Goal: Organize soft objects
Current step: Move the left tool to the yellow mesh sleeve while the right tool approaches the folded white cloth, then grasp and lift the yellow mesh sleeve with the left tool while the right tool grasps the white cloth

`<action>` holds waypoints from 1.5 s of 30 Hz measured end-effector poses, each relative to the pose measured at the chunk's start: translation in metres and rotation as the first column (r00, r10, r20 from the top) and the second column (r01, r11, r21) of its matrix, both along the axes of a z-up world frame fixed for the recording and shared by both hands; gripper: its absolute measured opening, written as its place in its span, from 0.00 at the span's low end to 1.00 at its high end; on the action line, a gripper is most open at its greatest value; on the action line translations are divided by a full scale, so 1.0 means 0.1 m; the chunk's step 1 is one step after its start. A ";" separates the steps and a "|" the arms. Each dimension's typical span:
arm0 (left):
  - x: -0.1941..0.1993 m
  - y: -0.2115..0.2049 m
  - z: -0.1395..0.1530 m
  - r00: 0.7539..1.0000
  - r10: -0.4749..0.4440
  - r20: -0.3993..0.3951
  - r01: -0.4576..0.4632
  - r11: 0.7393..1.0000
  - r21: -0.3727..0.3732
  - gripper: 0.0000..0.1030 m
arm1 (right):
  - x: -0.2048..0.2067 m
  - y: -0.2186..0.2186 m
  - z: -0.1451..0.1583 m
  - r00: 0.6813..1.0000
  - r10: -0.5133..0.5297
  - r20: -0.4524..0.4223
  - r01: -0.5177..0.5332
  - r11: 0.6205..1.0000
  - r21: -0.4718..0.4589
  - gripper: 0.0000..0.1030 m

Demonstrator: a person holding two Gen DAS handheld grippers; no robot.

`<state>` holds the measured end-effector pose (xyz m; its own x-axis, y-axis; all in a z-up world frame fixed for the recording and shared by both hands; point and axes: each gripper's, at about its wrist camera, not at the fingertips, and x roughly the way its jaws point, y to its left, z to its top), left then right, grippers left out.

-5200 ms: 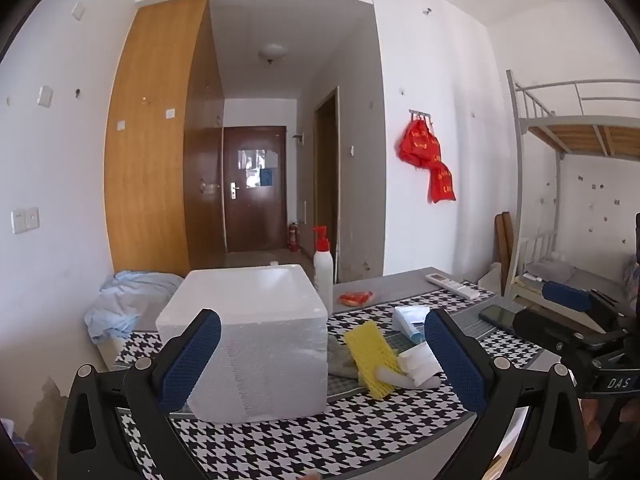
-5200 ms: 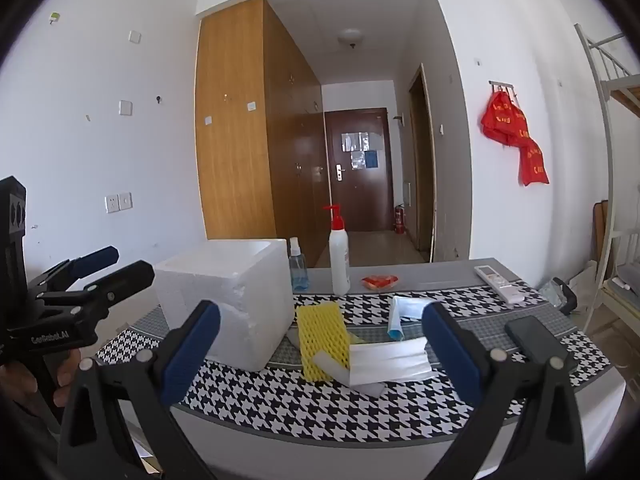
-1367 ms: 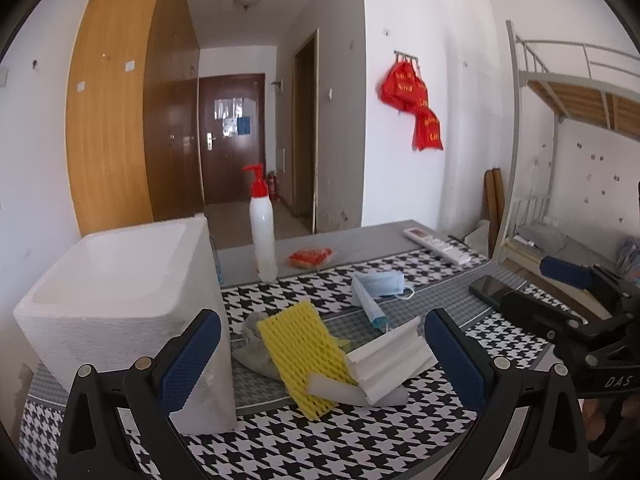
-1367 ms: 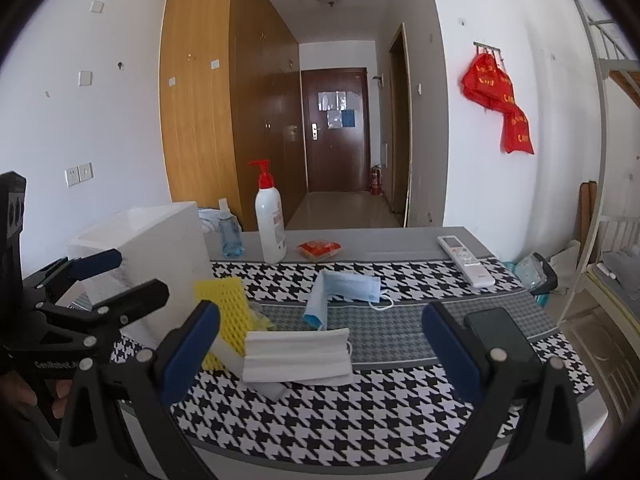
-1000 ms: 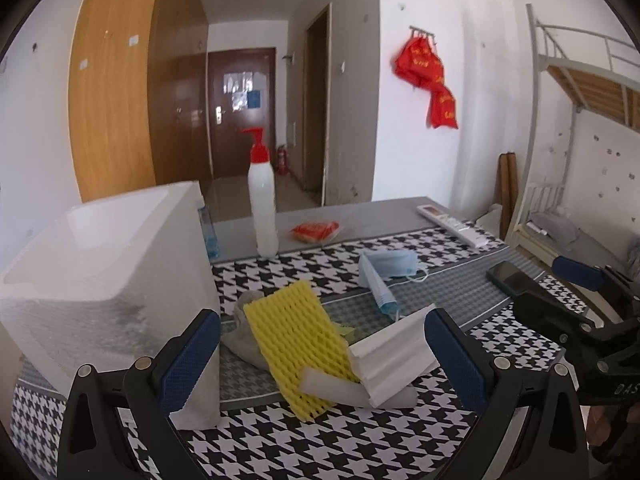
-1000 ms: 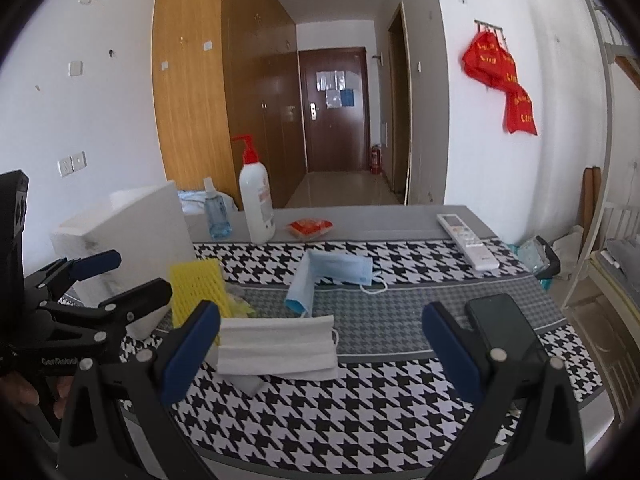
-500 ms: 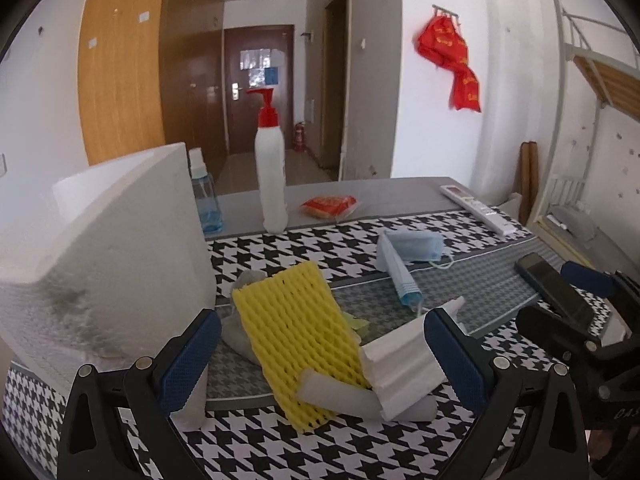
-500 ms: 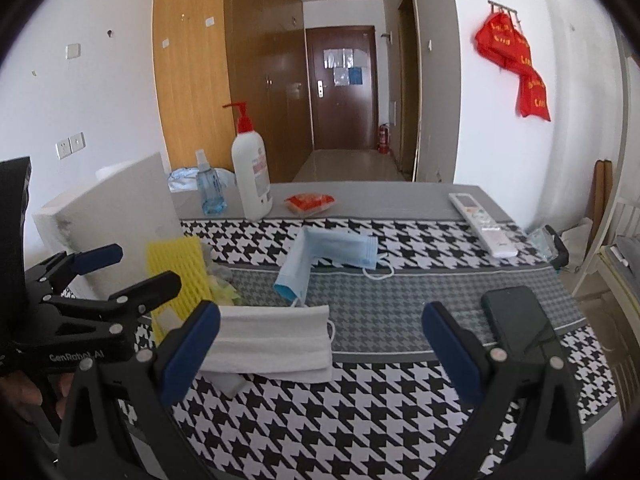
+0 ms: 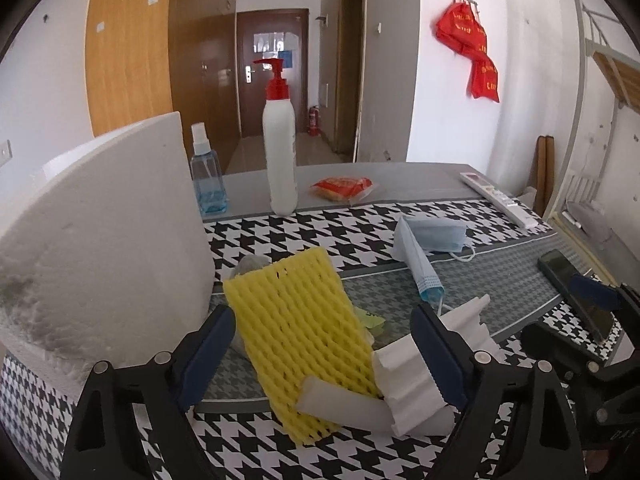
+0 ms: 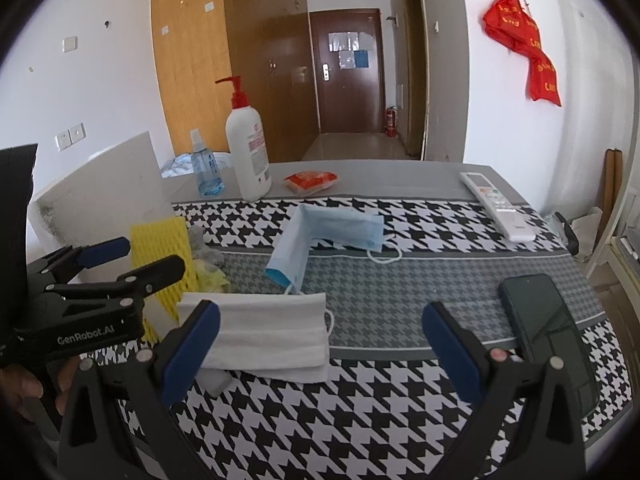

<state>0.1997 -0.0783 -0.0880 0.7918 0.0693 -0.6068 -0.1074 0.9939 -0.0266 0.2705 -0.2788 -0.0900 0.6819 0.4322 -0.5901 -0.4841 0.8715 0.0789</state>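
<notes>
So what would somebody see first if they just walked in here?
Probably the bright yellow foam net, lying beside the big white foam box on the checked table. Next, the tall white pump bottle with its red top at the back, and the red bags hanging on the wall.

Both views are bright with even daylight and soft, faint shadows. Fisheye bending curves walls and door frames toward the edges, with black vignette in every corner. The centre is sharp; the lower frame is slightly soft
</notes>
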 end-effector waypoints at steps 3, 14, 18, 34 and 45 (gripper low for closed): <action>0.03 0.02 -0.02 1.000 -0.003 -0.005 0.003 1.000 -0.016 0.77 | 0.01 0.03 -0.01 1.000 0.011 -0.004 -0.011 1.000 -0.010 0.99; 0.10 0.10 -0.12 0.998 -0.043 -0.056 0.039 0.996 -0.083 0.33 | 0.12 0.15 -0.11 0.997 0.046 -0.060 -0.048 0.998 -0.027 0.99; 0.09 0.11 -0.14 0.997 -0.041 -0.059 0.037 0.997 -0.075 0.26 | 0.16 0.23 -0.15 0.994 0.068 -0.085 -0.071 0.997 -0.040 0.99; 0.06 0.10 -0.18 0.995 0.036 -0.092 -0.037 0.999 -0.005 0.71 | 0.22 0.32 -0.21 0.990 0.091 -0.104 -0.096 0.994 -0.049 0.99; 0.18 0.20 -0.29 0.989 0.031 -0.143 -0.043 0.996 -0.081 0.39 | 0.32 0.36 -0.26 0.985 0.107 -0.134 -0.115 0.992 -0.051 0.99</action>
